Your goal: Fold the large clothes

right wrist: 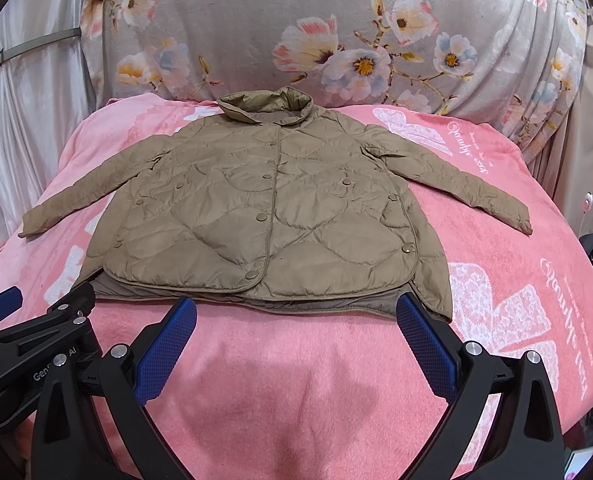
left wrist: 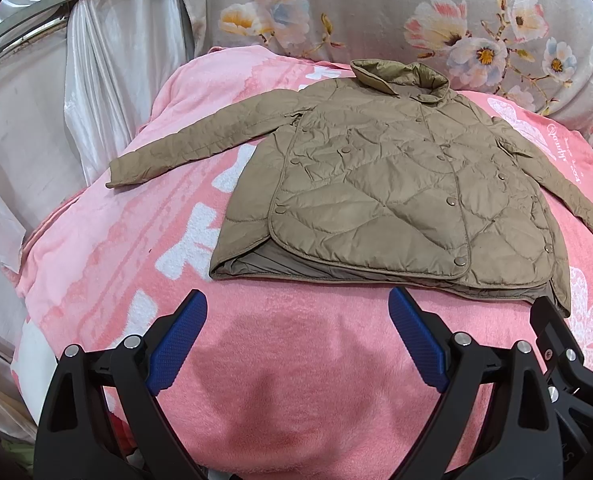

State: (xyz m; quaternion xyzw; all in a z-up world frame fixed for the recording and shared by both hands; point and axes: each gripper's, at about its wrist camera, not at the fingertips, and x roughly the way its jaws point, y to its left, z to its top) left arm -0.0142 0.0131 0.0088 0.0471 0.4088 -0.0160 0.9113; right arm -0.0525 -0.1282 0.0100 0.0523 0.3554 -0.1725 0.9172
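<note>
Pink blanket (right wrist: 496, 208) under spread tan jacket (right wrist: 264, 220), floral fabric (right wrist: 296, 20) behind

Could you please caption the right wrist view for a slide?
Open right gripper poised before a tan quilted jacket spread flat on a pink blanket.

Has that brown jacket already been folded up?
No, the jacket lies flat and open on the pink blanket, with both sleeves stretched out to the sides.
</note>
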